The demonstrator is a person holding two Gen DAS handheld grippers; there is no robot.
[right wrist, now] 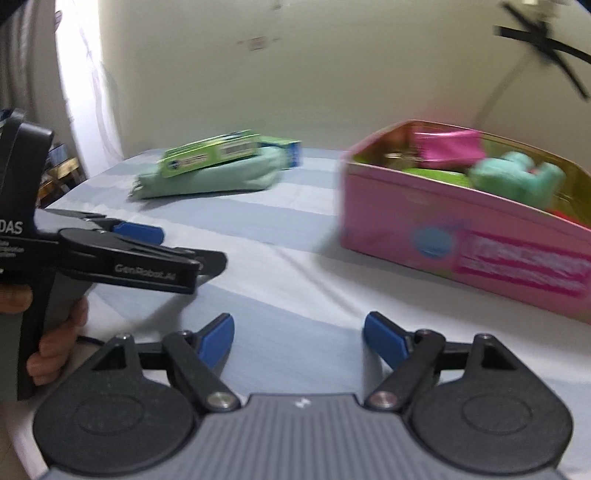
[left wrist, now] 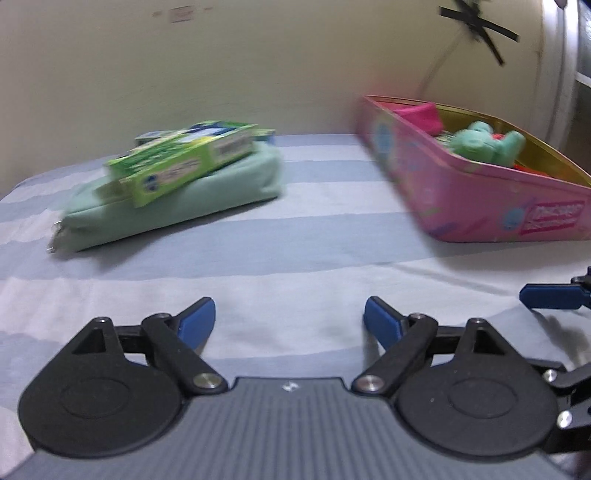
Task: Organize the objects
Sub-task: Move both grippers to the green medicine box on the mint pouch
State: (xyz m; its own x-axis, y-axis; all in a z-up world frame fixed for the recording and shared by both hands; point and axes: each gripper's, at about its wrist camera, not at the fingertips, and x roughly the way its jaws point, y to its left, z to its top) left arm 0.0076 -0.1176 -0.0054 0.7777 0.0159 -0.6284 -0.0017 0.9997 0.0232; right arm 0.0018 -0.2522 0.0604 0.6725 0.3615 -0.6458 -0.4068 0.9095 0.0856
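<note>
A mint green pouch lies on the striped bedsheet with green boxes stacked on top. To its right stands an open pink tin holding a teal plush toy and a magenta item. My left gripper hangs open over bare sheet, nothing between its blue pads. My right gripper is open too, in front of the tin. The left gripper also shows from the side in the right wrist view, at the left edge, held by a hand.
The blue and white striped sheet spreads between pouch and tin. A cream wall rises behind. Black tape strips and a thin cord mark the wall at upper right. A bright curtain hangs at far left.
</note>
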